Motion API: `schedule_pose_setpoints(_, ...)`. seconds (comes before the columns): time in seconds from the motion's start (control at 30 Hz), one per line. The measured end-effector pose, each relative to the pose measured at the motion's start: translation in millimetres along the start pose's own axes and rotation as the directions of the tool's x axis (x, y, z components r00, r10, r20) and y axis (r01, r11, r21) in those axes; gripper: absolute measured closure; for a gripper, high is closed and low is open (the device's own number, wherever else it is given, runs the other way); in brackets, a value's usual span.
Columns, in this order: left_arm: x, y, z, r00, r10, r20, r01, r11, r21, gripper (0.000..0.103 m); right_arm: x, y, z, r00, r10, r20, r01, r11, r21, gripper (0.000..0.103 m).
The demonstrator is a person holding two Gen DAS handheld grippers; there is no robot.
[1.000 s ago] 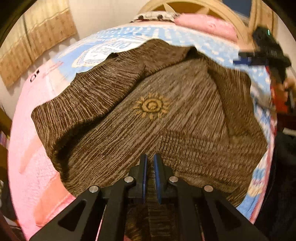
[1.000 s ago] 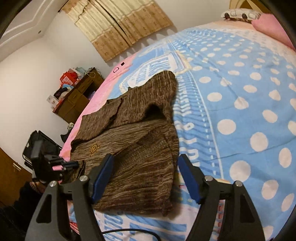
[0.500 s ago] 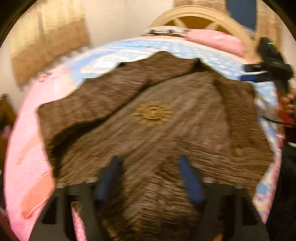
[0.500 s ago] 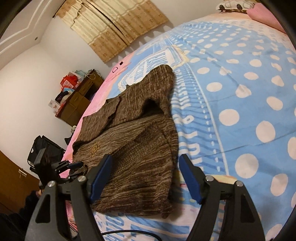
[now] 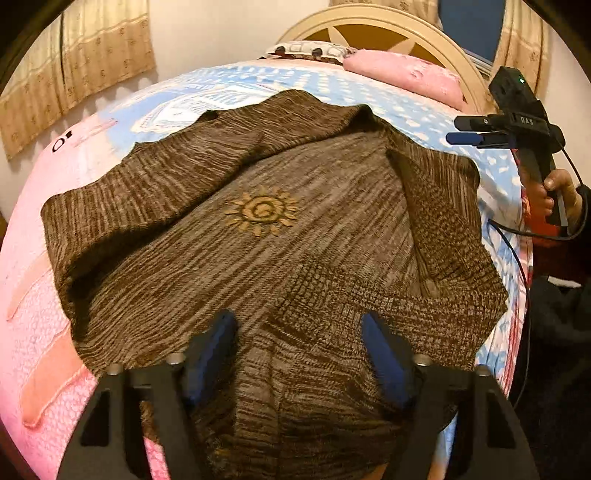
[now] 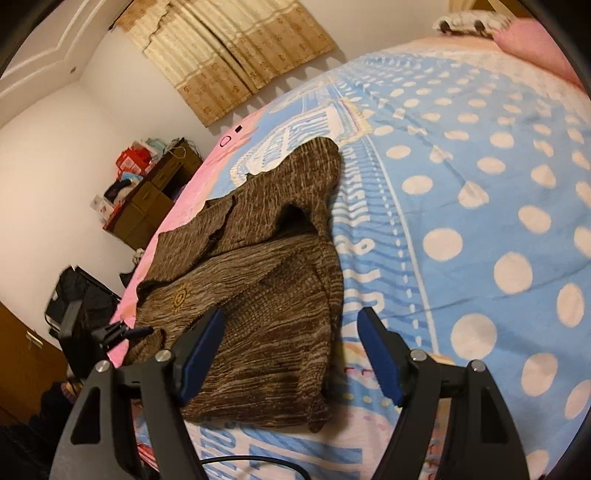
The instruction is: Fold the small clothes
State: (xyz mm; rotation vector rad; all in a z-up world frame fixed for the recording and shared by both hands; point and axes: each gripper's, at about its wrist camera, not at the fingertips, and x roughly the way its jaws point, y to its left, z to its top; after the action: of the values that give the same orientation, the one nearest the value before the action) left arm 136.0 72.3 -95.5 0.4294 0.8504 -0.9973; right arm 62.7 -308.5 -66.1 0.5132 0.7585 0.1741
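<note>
A brown knitted sweater [image 5: 266, 258] with a yellow sun motif [image 5: 262, 212] lies partly folded on the bed, its sleeves laid over the body. My left gripper [image 5: 299, 339] hovers over the near hem. Its jaws are closing, the fabric lies between and below them, and the pads do not press on it. In the right wrist view the sweater [image 6: 266, 280] sits at the bed's near left corner. My right gripper [image 6: 291, 332] stands open above the sweater's right edge, holding nothing. It also shows in the left wrist view as the right gripper [image 5: 454, 130], held by a hand [image 5: 557, 192].
The bedspread [image 6: 461, 184] is blue with white dots, pink along one side. A pink pillow [image 5: 402, 74] and a curved headboard [image 5: 373, 22] are at the far end. A brown dresser [image 6: 155, 192] with clutter stands by the wall. A black cable [image 5: 517, 258] hangs near the bed edge.
My left gripper's jaws, shut a second ago, now stand wide apart over the hem. The sweater lies as before. The right gripper has kept still.
</note>
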Motion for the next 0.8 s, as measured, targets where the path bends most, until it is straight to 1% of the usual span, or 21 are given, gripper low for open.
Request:
schedule_pose_setpoints(0.03, -1.6, 1.8, 0.5, 1.0, -0.019, 0.006, 0.019, 1.0, -0.014, 0.059, -1.4, 4.0, 4.0, 1.0, -0.013, 0.001, 0.013, 0.999, -0.041, 0.026)
schedule_pose_setpoints(0.07, -3.9, 5.4, -0.4, 0.998, -0.055, 0.013, 0.055, 0.997, -0.046, 0.076, -1.1, 7.9, 8.0, 1.0, -0.022, -0.003, 0.022, 0.997, -0.08, 0.026)
schedule_pose_setpoints(0.1, -4.1, 8.0, -1.3, 0.997, -0.081, 0.014, 0.082, 0.994, -0.073, 0.079, 0.8, 10.2, 11.4, 1.0, -0.029, -0.01, 0.028, 0.994, -0.108, 0.026)
schedule_pose_setpoints(0.17, -4.5, 8.4, -3.3, 0.995, -0.1, 0.022, 0.102, 0.99, -0.099, 0.08, 9.0, 17.1, 19.6, 0.998, -0.061, -0.027, 0.055, 0.982, -0.181, 0.026)
schedule_pose_setpoints(0.3, -6.4, 6.8, -4.4, 0.994, -0.104, 0.039, 0.108, 0.986, -0.126, 0.083, 37.5, 34.0, 27.1, 0.991, -0.126, -0.053, 0.104, 0.945, -0.309, 0.026)
schedule_pose_setpoints(0.37, -7.0, 5.2, -5.9, 0.995, -0.092, 0.043, 0.097, 0.986, -0.136, 0.084, 55.8, 43.1, 24.8, 0.988, -0.124, -0.091, 0.083, 0.928, -0.362, 0.026)
schedule_pose_setpoints(0.4, -7.6, 3.7, -6.4, 0.996, -0.082, 0.042, 0.087, 0.987, -0.135, 0.084, 64.7, 47.1, 22.8, 0.986, -0.125, -0.111, 0.073, 0.92, -0.385, 0.028)
schedule_pose_setpoints(0.47, -8.4, 0.4, -6.6, 0.997, -0.062, 0.039, 0.066, 0.989, -0.131, 0.085, 83.3, 53.7, 14.7, 0.976, -0.16, -0.145, 0.081, 0.895, -0.439, 0.033)
schedule_pose_setpoints(0.5, -9.1, -1.3, -6.4, 0.998, -0.049, 0.038, 0.054, 0.99, -0.13, 0.087, 93.2, 55.0, 9.7, 0.968, -0.192, -0.164, 0.097, 0.882, -0.46, 0.041)
schedule_pose_setpoints(0.53, -9.3, -1.6, -6.4, 0.998, -0.043, 0.04, 0.047, 0.99, -0.131, 0.087, 98.8, 57.9, 3.6, 0.962, -0.232, -0.144, 0.132, 0.857, -0.497, 0.043)
schedule_pose_setpoints(0.57, -10.0, -2.9, -6.9, 0.998, -0.034, 0.046, 0.04, 0.99, -0.135, 0.089, 97.6, 60.7, 1.5, 0.964, -0.235, -0.124, 0.139, 0.845, -0.516, 0.044)
schedule_pose_setpoints(0.6, -11.0, -3.1, -8.0, 0.998, -0.029, 0.053, 0.036, 0.989, -0.141, 0.091, 96.2, 63.0, 0.6, 0.964, -0.236, -0.123, 0.139, 0.84, -0.524, 0.061)
schedule_pose_setpoints(0.63, -12.2, -3.5, -9.0, 0.998, -0.023, 0.062, 0.032, 0.988, -0.152, 0.092, 93.3, 63.8, 2.0, 0.962, -0.242, -0.124, 0.146, 0.843, -0.518, 0.086)
schedule_pose_setpoints(0.67, -14.5, -3.8, -10.3, 0.997, -0.016, 0.077, 0.029, 0.986, -0.167, 0.093, 87.3, 62.9, 4.4, 0.967, -0.221, -0.131, 0.13, 0.862, -0.49, 0.091)
schedule_pose_setpoints(0.7, -17.1, -4.1, -11.0, 0.996, -0.011, 0.09, 0.027, 0.983, -0.18, 0.093, 81.3, 62.4, 5.7, 0.972, -0.2, -0.126, 0.119, 0.876, -0.468, 0.092)
schedule_pose_setpoints(0.8, -33.5, -7.3, -12.3, 0.988, -0.003, 0.157, 0.038, 0.975, -0.219, 0.093, 56.0, 65.8, 7.2, 0.985, -0.158, -0.062, 0.116, 0.893, -0.435, 0.093)
